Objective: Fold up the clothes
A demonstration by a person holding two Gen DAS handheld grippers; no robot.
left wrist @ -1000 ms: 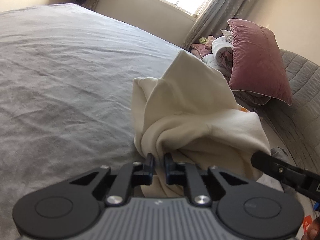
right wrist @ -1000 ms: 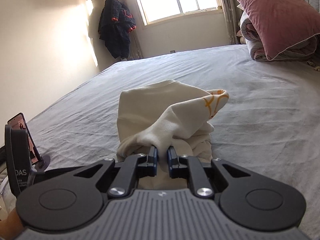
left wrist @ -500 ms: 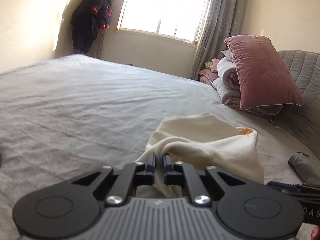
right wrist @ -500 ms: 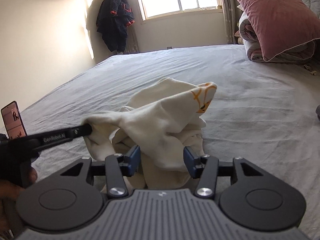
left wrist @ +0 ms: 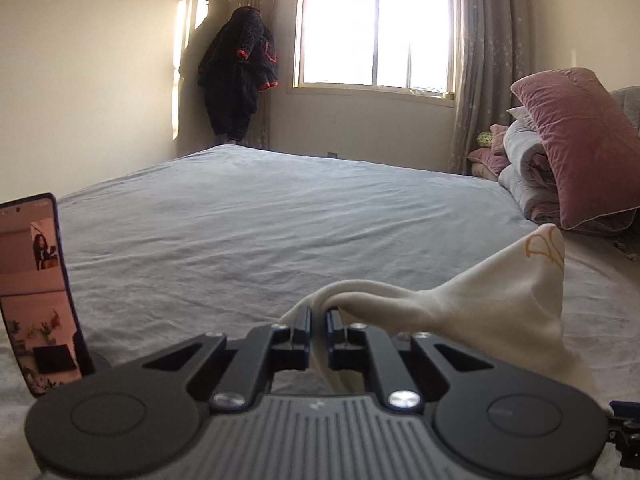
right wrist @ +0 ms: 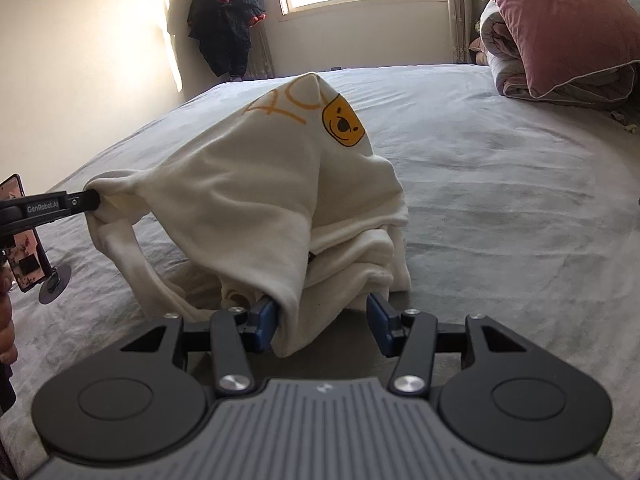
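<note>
Cream sweatshirt half lifted off the bed, fold not yet made

The left gripper [left wrist: 318, 330] is clamped on a bunched edge of the cream sweatshirt [right wrist: 256, 200] and holds it up off the grey bedsheet [right wrist: 500, 200], so the cloth drapes in a tent with the yellow bear print [right wrist: 343, 125] on top. The right gripper [right wrist: 322, 326] stands with its jaws apart, having just opened; a hanging fold lies between them against the left pad but is not pinched. The lower layers rest in a loose stack on the bed. Judging by this, no clean fold is finished: the garment needs spreading flat, then folding and squaring.
</note>
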